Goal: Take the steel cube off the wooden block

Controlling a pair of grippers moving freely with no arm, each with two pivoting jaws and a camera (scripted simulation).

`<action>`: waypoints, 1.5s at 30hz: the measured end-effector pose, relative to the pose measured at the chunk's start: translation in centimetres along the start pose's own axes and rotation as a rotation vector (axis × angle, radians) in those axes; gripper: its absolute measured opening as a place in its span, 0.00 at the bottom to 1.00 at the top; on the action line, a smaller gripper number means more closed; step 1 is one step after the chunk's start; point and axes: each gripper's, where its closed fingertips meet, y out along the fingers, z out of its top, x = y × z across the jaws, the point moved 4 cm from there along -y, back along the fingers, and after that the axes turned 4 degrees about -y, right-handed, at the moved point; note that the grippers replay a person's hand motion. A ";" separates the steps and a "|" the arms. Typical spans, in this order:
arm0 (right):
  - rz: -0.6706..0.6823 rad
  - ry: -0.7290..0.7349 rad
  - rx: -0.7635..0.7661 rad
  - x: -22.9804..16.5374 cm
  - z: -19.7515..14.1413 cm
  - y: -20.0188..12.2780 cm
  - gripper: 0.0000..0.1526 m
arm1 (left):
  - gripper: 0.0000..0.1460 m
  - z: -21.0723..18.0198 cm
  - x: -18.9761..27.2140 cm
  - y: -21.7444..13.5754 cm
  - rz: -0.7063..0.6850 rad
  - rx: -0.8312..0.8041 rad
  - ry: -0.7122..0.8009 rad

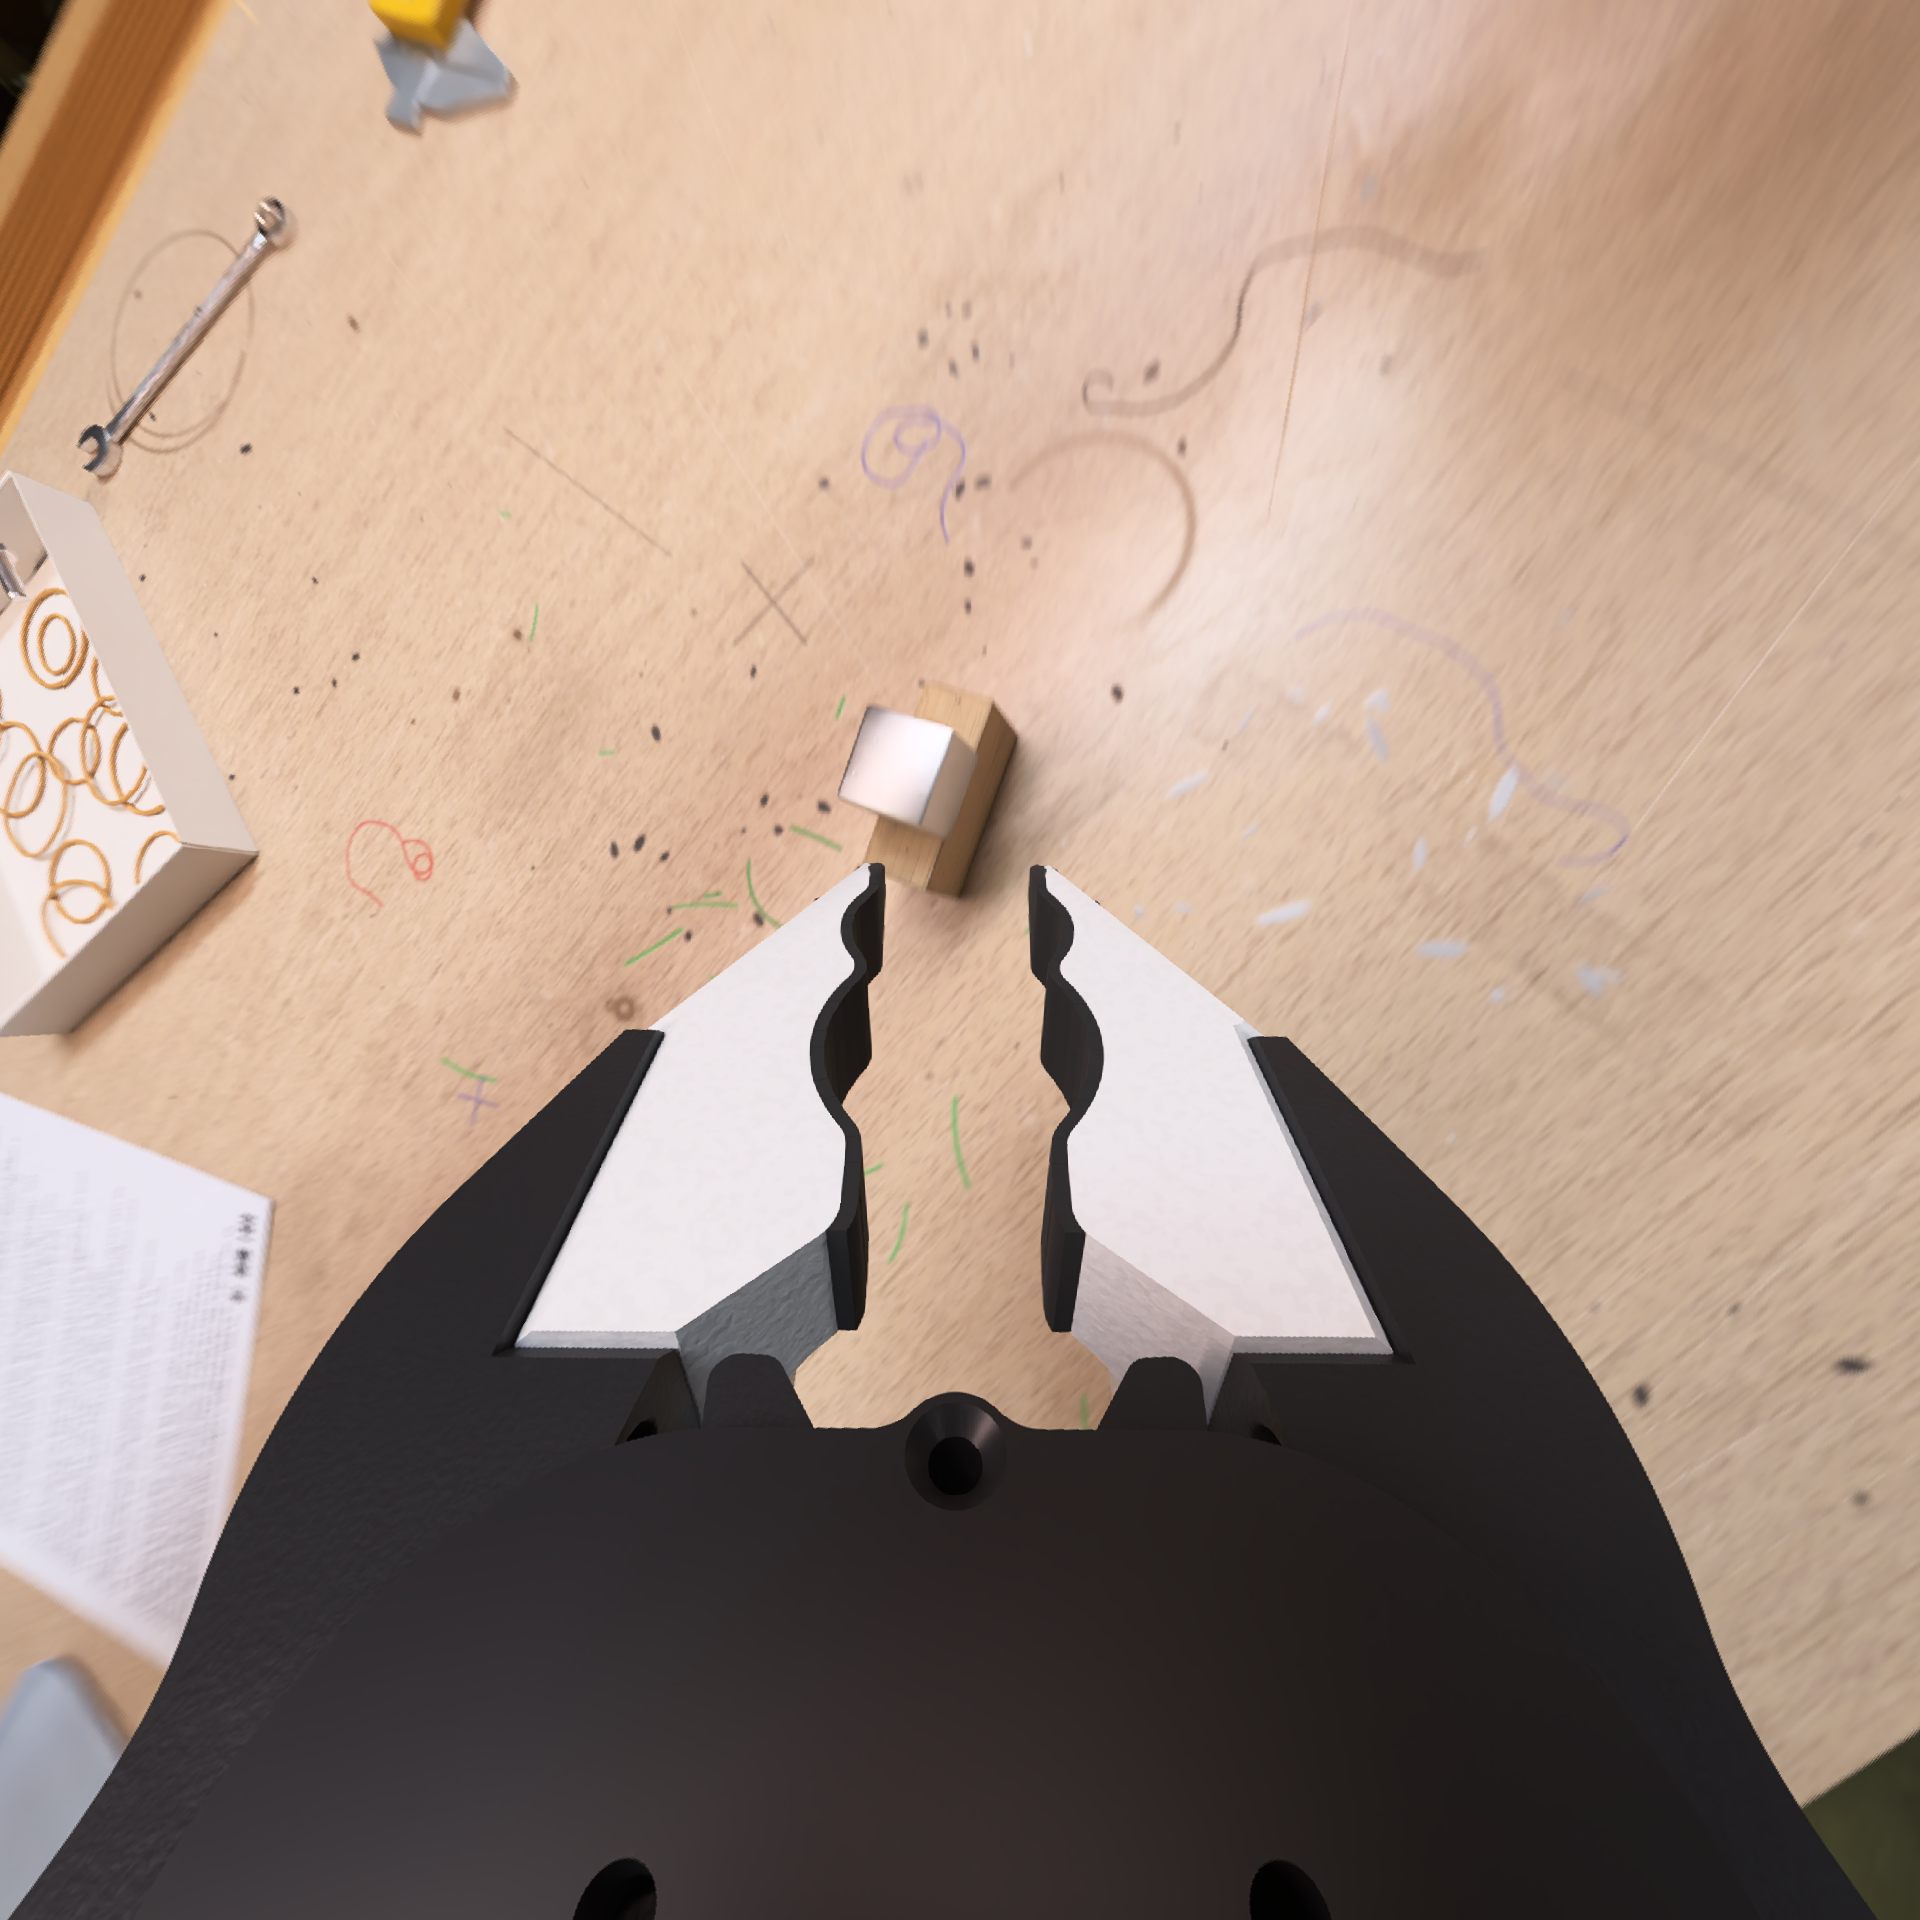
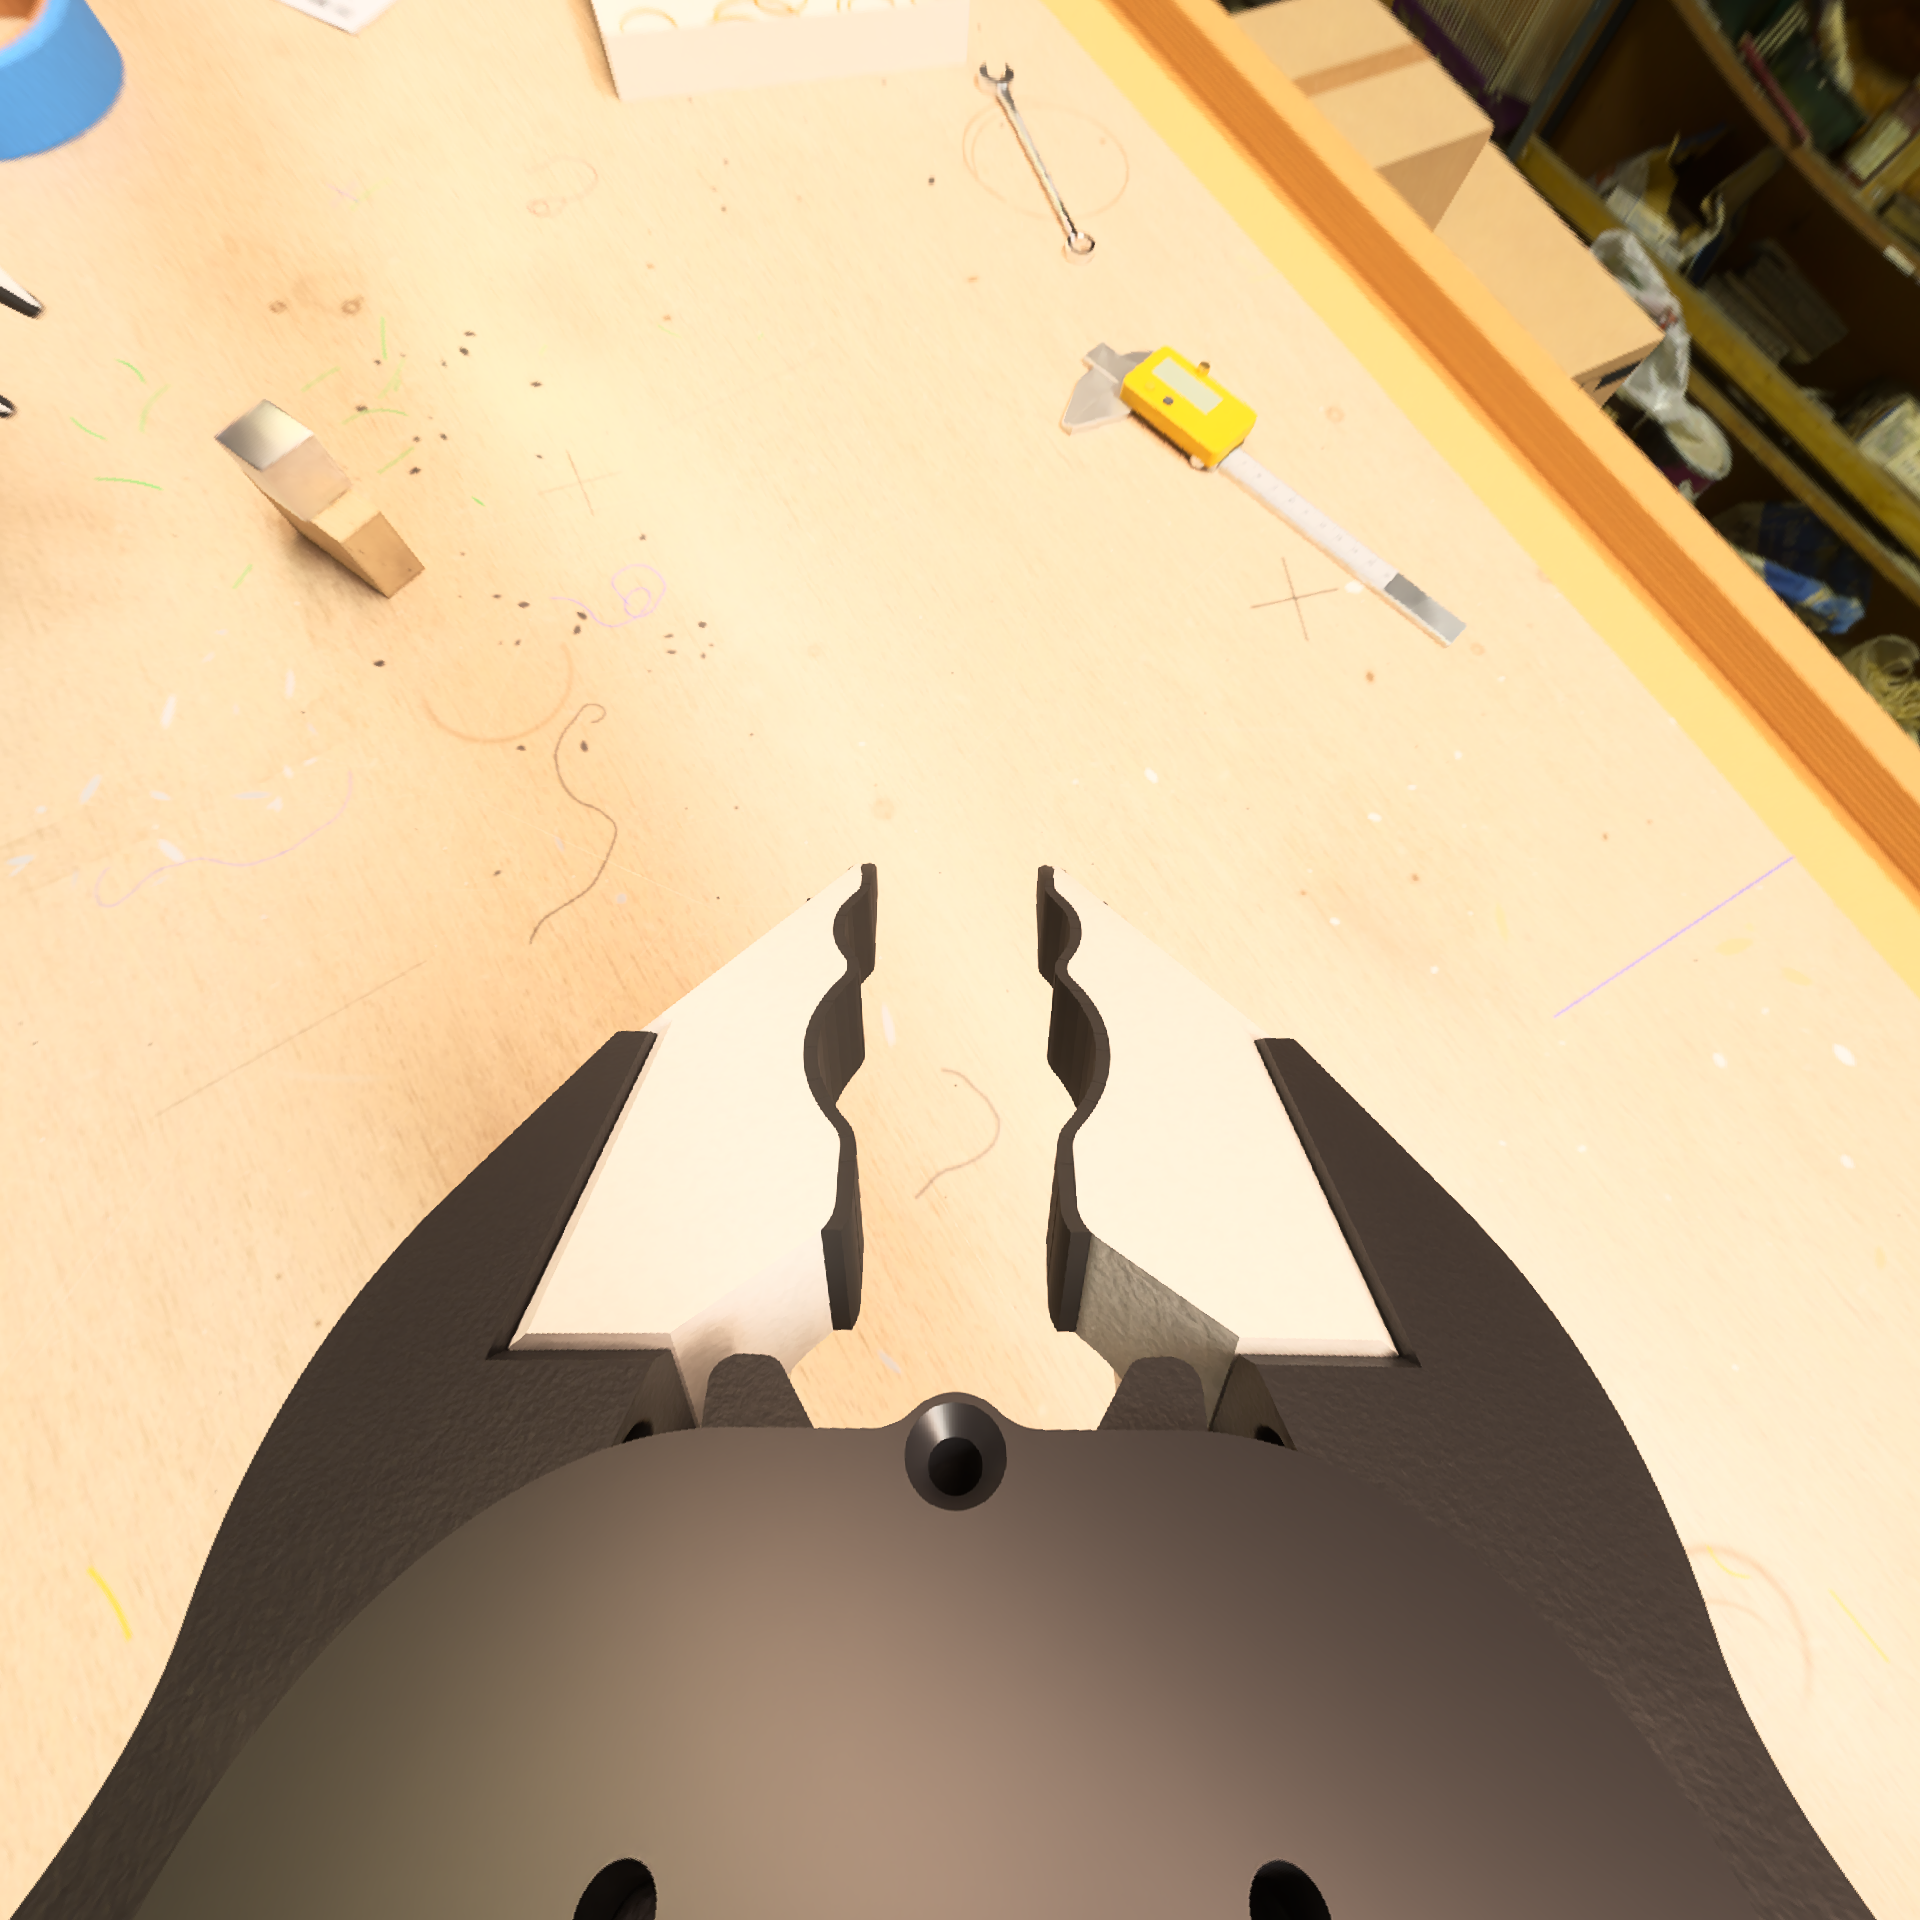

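Observation:
A shiny steel cube (image 1: 906, 771) sits on top of a small wooden block (image 1: 961, 826) on the workbench. My left gripper (image 1: 956, 883) is open and empty, above the bench, with its fingertips just short of the block. In the right wrist view the steel cube (image 2: 272, 452) and wooden block (image 2: 358, 540) lie far off at the upper left. My right gripper (image 2: 956, 883) is open and empty over bare bench, well away from them.
A wrench (image 1: 182, 338) (image 2: 1034, 156), a yellow caliper (image 2: 1236, 457) (image 1: 436, 52), a white tray of rubber bands (image 1: 94, 769), a printed sheet (image 1: 114, 1361) and a blue tape roll (image 2: 47, 78) lie around. The bench's raised orange edge (image 2: 1558, 436) runs along the right.

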 end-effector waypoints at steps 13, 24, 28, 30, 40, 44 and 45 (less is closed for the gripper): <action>0.024 0.074 0.070 2.6 -1.1 -3.5 0.20 | 0.18 -1.3 -2.0 2.9 -0.008 -0.335 0.248; 0.025 0.049 0.022 3.0 -1.9 -2.8 0.20 | 0.10 -0.5 -2.2 5.0 -0.037 -0.374 0.219; 0.015 0.044 0.015 3.2 -2.0 -2.8 0.20 | 0.06 0.9 -3.3 4.4 0.007 -0.294 0.186; 0.012 0.045 0.013 3.3 -2.2 -2.8 0.20 | 0.06 1.5 -3.5 4.1 0.004 -0.250 0.167; -0.016 0.051 -0.026 3.9 -2.9 -2.5 0.20 | 0.12 1.4 -2.1 5.3 -0.147 -0.324 0.179; -0.025 0.040 -0.055 3.9 -3.1 -2.0 0.20 | 0.18 2.0 -1.7 5.4 -0.184 -0.320 0.186; -0.026 0.037 -0.061 3.9 -3.2 -1.9 0.20 | 0.20 2.0 -1.7 5.5 -0.191 -0.335 0.195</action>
